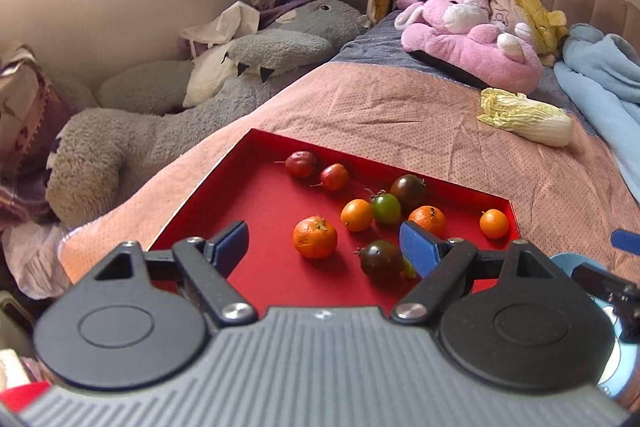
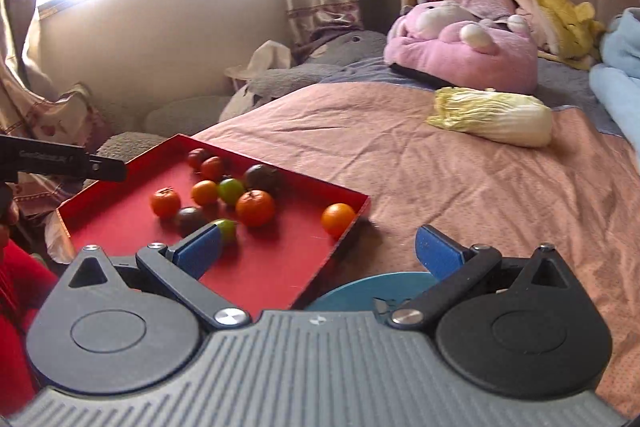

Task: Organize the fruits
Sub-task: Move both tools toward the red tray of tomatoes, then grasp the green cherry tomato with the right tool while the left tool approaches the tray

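A red tray (image 1: 256, 147) lies on the pink bedspread and holds several small fruits: orange mandarins (image 1: 315, 237), dark tomatoes (image 1: 381, 259), a green tomato (image 1: 386, 208) and two red fruits (image 1: 301, 163). My left gripper (image 1: 325, 245) is open above the tray's near part, its fingers either side of a mandarin and a dark tomato. My right gripper (image 2: 320, 251) is open over the tray's (image 2: 344, 223) right corner, above a blue plate (image 2: 368, 291). A mandarin (image 2: 338, 219) sits in that corner.
A napa cabbage (image 2: 492, 119) lies on the bedspread to the right. A pink plush (image 2: 460, 47), a grey plush (image 1: 180, 99) and blue blankets (image 1: 600, 75) lie at the head and left of the bed.
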Tool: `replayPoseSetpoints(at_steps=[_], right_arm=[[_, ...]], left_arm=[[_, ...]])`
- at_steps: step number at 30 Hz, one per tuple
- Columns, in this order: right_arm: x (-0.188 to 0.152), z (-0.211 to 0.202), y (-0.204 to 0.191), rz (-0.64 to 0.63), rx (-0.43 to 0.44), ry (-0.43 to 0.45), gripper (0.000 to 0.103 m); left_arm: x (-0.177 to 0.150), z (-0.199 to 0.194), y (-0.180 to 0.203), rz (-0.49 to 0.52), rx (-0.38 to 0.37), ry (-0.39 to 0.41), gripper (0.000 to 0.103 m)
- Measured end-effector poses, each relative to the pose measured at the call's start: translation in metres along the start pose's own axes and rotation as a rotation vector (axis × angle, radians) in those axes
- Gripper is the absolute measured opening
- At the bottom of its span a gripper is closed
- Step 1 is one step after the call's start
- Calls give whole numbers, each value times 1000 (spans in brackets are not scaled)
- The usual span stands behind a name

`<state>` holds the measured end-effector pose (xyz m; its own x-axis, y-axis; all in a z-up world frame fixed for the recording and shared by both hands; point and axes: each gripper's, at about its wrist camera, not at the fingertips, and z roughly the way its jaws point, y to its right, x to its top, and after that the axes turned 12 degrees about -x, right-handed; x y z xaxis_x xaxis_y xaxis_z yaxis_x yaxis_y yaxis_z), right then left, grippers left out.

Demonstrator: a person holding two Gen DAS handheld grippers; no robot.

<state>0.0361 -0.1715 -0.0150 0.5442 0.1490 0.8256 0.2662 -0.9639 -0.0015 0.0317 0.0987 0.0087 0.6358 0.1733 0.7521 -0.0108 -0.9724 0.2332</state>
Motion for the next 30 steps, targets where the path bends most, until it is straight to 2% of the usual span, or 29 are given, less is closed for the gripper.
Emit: replayPoseSetpoints(at_steps=[2,4,6,12,19,25,30], right_arm=[[2,8,-25,-53,21,-16,102],[4,20,-42,-83,35,-46,93],[6,40,-50,-74,57,-91,78],[5,90,-82,-151,64,-194,61],[4,121,-106,-213,76,-264,55],[11,141,-110,-214,88,-290,38],[9,136,-101,-218,94,-289,37]], left_arm=[[0,-2,-6,-18,5,19,84],[1,-3,-7,-12,15,28,84],[1,-1,-8,-5,20,26,84],[1,6,-10,-10,29,9,84],[2,13,-11,-29,18,-8,84],[0,19,-8,-7,19,-31,84],[-1,26,-5,3,-9,-62,84]])
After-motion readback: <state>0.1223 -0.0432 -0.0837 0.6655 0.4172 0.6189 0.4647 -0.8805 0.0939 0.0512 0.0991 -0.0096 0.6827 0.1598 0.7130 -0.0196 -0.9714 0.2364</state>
